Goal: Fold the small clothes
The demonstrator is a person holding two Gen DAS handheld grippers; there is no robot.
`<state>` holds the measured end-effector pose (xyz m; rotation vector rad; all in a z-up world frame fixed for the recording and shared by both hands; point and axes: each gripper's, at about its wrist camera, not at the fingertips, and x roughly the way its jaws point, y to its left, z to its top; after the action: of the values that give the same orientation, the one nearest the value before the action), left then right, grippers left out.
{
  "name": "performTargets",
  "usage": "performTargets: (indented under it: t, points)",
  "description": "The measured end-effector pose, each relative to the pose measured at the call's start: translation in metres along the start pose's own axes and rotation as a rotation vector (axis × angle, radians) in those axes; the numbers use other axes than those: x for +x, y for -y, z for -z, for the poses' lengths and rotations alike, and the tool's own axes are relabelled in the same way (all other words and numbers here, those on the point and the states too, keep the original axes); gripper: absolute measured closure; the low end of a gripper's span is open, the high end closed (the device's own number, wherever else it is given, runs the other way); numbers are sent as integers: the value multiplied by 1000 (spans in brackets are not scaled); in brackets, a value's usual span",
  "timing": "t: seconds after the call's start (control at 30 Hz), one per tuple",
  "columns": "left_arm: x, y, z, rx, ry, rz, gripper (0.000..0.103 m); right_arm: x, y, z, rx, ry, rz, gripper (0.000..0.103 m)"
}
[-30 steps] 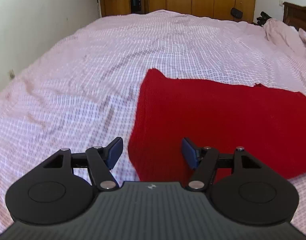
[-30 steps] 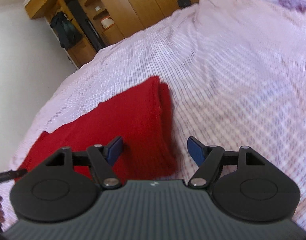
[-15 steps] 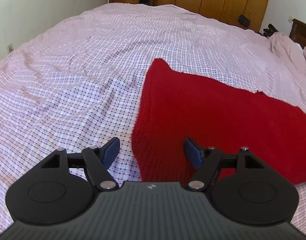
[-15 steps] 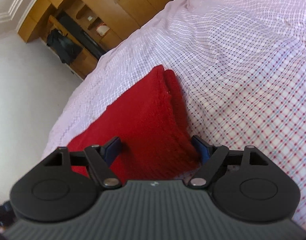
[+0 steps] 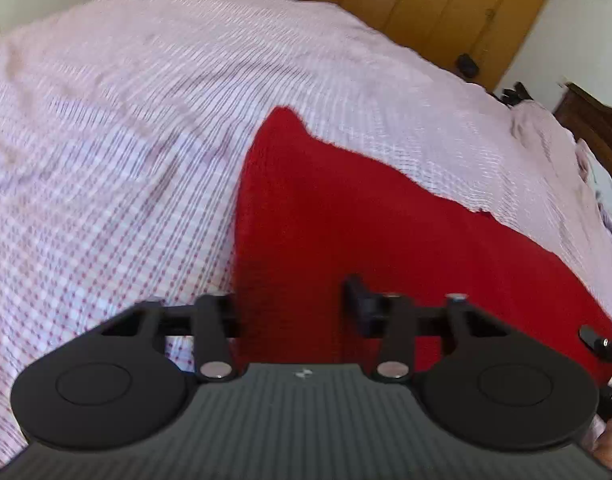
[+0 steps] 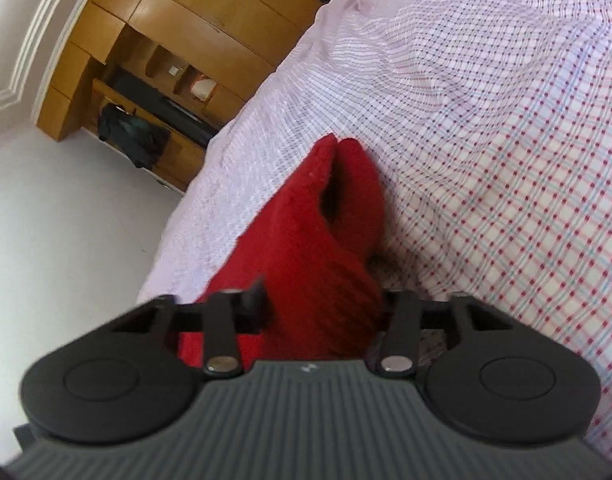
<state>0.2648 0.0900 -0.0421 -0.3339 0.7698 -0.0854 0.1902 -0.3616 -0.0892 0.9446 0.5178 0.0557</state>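
Grip comes first: the left gripper [image 5: 289, 312] has just been closing on the near left corner of the red cloth [image 5: 386, 240], and the knit now fills the gap between its jaws, the left finger buried behind the cloth's edge. It looks pinched. The right gripper [image 6: 322, 312] has closed in the same way on the near right corner [image 6: 326, 280], where the ribbed knit bunches up thick between its jaws and rises off the bed [image 6: 526, 140] — held, as far as its own view shows.

Beyond the jaws the cloth lies flat on the checked bed, spread wide across it. Its far right end shows two layers with a dark gap between them, so it looks already doubled once. Judged from that, the task stands partway: one fold laid, both near corners taken, the next fold not yet made. What is left is to carry the near edge over to the far one and flatten it.

Furthest off — a wooden wardrobe [image 6: 209, 12] by the wall.
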Motion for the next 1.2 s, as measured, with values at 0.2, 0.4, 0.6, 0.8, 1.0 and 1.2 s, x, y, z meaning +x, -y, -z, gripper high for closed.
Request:
performTargets:
  t: [0.2,0.4,0.6,0.8,1.0,1.2]
  points:
    - [-30,-3,-6,8,22,60,83,-20,-12,-4,43,-1,-73,68]
    - [-80,3,8,61,12,88,83,-67,-25,-2,17,-51,-115,69]
    - [-135,5,53,95,-55,124,83,-137,-3,16,7,-84,-100,69]
    - [-147,7,100,180,-96,50,82,-166,25,41,-94,-125,21,62]
    - [-151,14,101,204,-59,-23,77,-174,10,44,-274,7,112,34]
    - [-160,21,98,243,-17,-81,56,-149,14,33,-249,-24,102,25]
